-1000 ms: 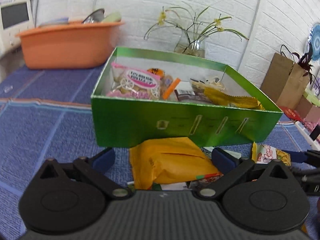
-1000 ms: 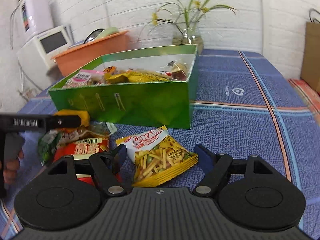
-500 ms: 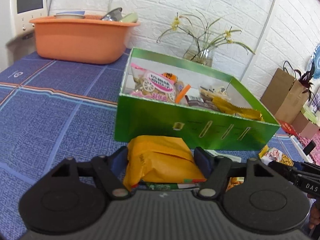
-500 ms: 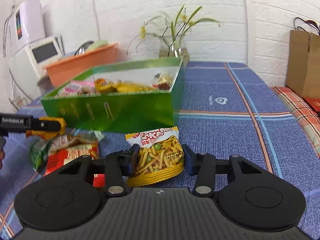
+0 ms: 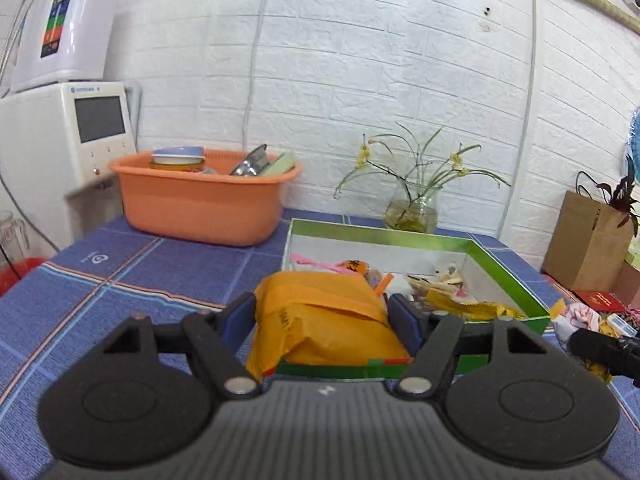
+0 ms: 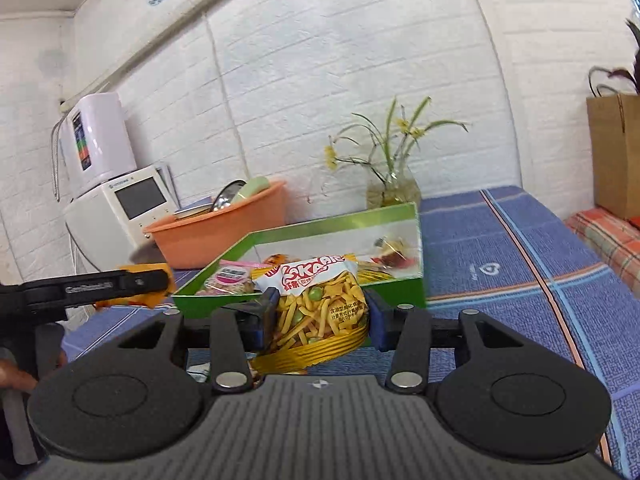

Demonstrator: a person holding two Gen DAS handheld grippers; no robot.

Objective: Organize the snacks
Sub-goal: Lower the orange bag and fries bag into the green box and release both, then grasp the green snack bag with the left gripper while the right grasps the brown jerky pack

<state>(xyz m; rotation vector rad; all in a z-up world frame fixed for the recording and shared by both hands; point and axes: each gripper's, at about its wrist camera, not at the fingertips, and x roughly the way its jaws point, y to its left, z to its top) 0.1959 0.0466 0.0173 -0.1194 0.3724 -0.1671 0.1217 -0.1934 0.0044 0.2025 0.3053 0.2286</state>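
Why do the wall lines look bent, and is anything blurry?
Left wrist view: fisheye lens bows the brick wall; orange packet is sharp. Right wrist view: the same bending; the left tongs at the edge look smeared; chips bag is crisp.

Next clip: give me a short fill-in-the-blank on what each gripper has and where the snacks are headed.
1. The left gripper is shut on a plain packet whose colour is ____.
2. The right gripper is shut on a white-topped bag of yellow snack sticks dotted with peas whose colour is ____.
3. The open green cardboard box already holds several ____.
4. Behind the box stands a plastic tub whose colour is ____.

Missing words: orange; green; snacks; orange
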